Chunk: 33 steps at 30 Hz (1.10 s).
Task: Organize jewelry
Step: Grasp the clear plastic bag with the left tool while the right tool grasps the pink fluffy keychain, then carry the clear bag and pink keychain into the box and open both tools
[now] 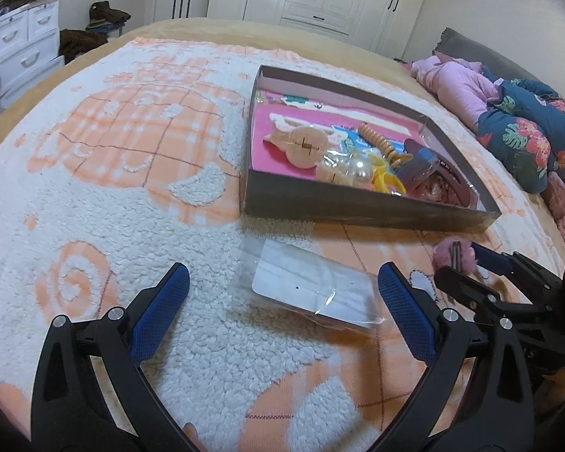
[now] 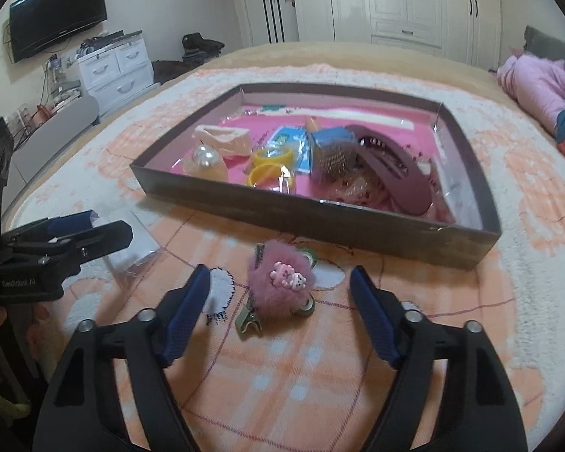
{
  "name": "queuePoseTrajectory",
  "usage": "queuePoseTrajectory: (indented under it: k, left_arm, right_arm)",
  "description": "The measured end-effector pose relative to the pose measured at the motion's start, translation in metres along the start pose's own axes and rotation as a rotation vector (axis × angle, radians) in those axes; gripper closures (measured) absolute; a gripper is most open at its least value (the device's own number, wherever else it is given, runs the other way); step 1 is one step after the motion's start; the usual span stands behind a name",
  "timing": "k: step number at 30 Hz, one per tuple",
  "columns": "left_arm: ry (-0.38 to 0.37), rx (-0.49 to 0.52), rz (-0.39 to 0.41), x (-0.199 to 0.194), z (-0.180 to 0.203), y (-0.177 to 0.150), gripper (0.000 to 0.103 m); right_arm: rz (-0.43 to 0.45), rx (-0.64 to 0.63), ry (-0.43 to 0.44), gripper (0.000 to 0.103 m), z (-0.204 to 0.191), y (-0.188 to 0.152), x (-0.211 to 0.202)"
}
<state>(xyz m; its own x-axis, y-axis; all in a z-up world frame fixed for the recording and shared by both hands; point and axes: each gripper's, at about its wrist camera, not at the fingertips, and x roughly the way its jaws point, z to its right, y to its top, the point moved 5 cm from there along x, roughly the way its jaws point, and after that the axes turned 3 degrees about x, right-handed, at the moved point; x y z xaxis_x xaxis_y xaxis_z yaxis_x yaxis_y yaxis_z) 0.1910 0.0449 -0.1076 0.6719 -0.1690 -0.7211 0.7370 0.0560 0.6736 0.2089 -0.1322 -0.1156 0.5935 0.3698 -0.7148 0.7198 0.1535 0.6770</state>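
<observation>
While straddling fluffy pink pom-pom hair clip (image 2: 280,282) on the bed blanket (image 2: 320,358), right claw (image 2: 280,310) half-open, gripping nothing, likely set for pickup; left claw (image 1: 284,293) wide open, empty, over clear plastic packet (image 1: 312,290); brown cardboard tray (image 2: 320,214) just beyond.

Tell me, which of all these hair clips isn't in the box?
The fluffy pink clip with the little cartoon charm. It lies on the blanket in front of the box, between the right gripper's open fingers; the others sit inside.
</observation>
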Motion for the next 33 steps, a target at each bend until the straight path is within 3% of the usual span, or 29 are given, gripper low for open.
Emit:
queuePoseTrajectory:
  k: [6,7,20,23,26,33]
  left_arm:
    - [0.022,0.049,-0.017,0.008,0.008,-0.001,0.011]
    - [0.022,0.063,-0.021,0.008,0.010,-0.002,0.011]
    - [0.075,0.218,-0.052,0.013,0.032,-0.010,0.011]
    - [0.067,0.210,-0.049,0.013,0.030,-0.006,0.011]
    - [0.068,0.208,-0.045,0.012,0.027,-0.004,0.021]
    - [0.042,0.222,-0.036,0.006,0.033,-0.005,0.023]
  right_arm:
    - [0.004,-0.001,0.016,0.067,0.004,-0.004,0.000]
    - [0.003,0.002,0.020,0.068,0.005,-0.004,-0.001]
    - [0.031,0.036,0.048,0.072,0.014,0.000,-0.018]
    - [0.038,0.044,0.050,0.072,0.016,0.002,-0.022]
    - [0.044,0.051,0.050,0.072,0.019,0.003,-0.025]
    - [0.055,0.058,0.053,0.072,0.021,0.004,-0.032]
